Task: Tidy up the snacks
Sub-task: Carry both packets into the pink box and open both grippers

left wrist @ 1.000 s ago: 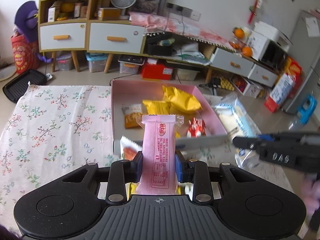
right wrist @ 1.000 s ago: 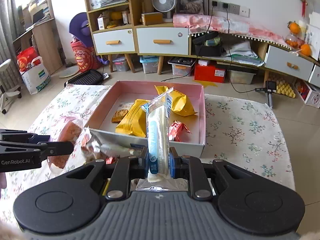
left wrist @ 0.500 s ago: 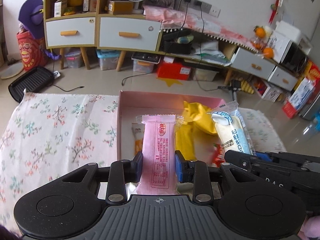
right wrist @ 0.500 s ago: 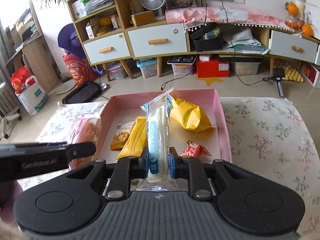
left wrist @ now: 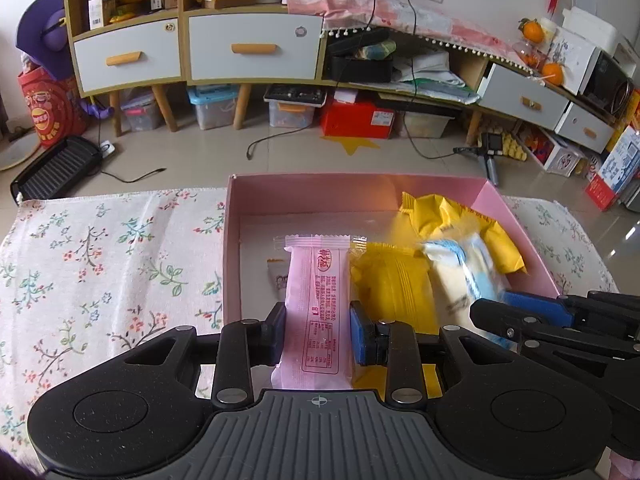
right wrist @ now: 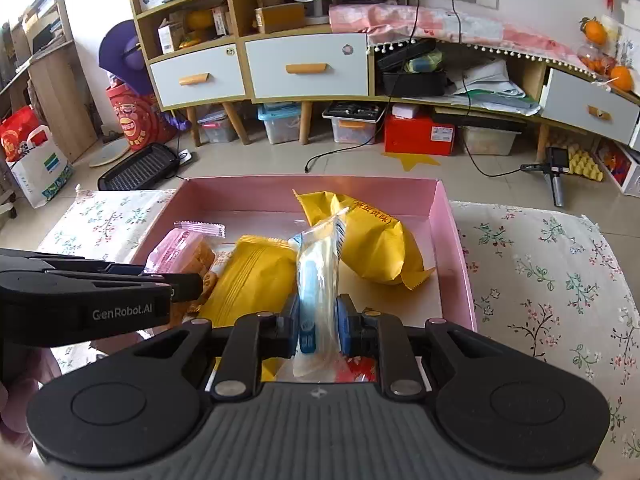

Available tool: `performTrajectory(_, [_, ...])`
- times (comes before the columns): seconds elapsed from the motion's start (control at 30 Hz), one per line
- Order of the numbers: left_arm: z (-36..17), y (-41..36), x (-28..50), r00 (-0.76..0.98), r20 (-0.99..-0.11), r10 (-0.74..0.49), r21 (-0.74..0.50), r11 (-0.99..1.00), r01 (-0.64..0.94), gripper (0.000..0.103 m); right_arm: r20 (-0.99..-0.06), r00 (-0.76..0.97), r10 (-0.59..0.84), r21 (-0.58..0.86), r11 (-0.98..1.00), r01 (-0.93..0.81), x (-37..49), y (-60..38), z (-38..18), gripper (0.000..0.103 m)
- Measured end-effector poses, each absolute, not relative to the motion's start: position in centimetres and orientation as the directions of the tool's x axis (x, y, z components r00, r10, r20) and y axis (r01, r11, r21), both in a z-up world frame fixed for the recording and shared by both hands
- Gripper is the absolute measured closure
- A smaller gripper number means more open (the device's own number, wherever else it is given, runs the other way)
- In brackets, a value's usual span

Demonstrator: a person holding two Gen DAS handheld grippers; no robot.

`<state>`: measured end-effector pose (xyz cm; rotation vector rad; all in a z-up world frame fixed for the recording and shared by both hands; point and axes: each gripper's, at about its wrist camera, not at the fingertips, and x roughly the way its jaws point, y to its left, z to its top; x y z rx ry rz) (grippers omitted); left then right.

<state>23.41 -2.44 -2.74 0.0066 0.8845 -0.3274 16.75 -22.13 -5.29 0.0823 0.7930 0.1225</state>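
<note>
Snacks under inspection: two held, the rest lying in the pink box [left wrist: 432, 186]. My left tool [left wrist: 318, 330] is clamped on a pink packet [left wrist: 316, 308], which stands upright between the pads over the near left part of the box. In the right wrist view the same packet [right wrist: 180, 250] shows pale biscuit through its wrap, with the left tool [right wrist: 176, 284] reaching in from the left edge.

My right tool [right wrist: 318, 326] is clamped on a clear packet with blue print [right wrist: 318, 276], upright, over the near middle of the box. In the left wrist view that packet [left wrist: 464, 270] is blurred, and the right tool [left wrist: 520, 314] comes in from the right.

Inside the box: a flat yellow pack [right wrist: 256, 276] lies between the two held packets; a puffed yellow bag [right wrist: 372, 236] lies toward the far right corner. A small biscuit sachet [right wrist: 218, 266] shows partly beside the flat pack, mostly hidden. A red wrapper [right wrist: 362, 368] sits under my right tool; I cannot tell more of it.

The box rests on a worktop under a floral cloth [left wrist: 100, 264]. Part of a hand [right wrist: 16, 400] shows at the lower left of the right wrist view, behind the left tool.
</note>
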Motion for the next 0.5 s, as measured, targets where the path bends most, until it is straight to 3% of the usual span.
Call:
performTrajectory(0.1, [-2.4, -2.4, 23.4, 0.617, -0.736, -0.278, -0.117, 0.950, 0.289, 0.067, -0.700, 0.700, 0.142, 0.126, 0.989, -0.074, 16.9, -22.2, -5.1, 0.084])
performTrajectory(0.2, [-2.0, -2.1, 23.1, 0.628, -0.725, -0.282, -0.123, 0.951, 0.285, 0.048, -0.687, 0.712, 0.148, 0.147, 0.987, -0.063, 16.7, -22.4, -4.4, 0.069])
performTrajectory(0.5, [-0.7, -1.9, 20.9, 0.616, -0.740, -0.270, -0.084, 0.946, 0.315, 0.038, -0.688, 0.716, 0.115, 0.097, 0.993, -0.066, 15.7, -22.2, -3.3, 0.058])
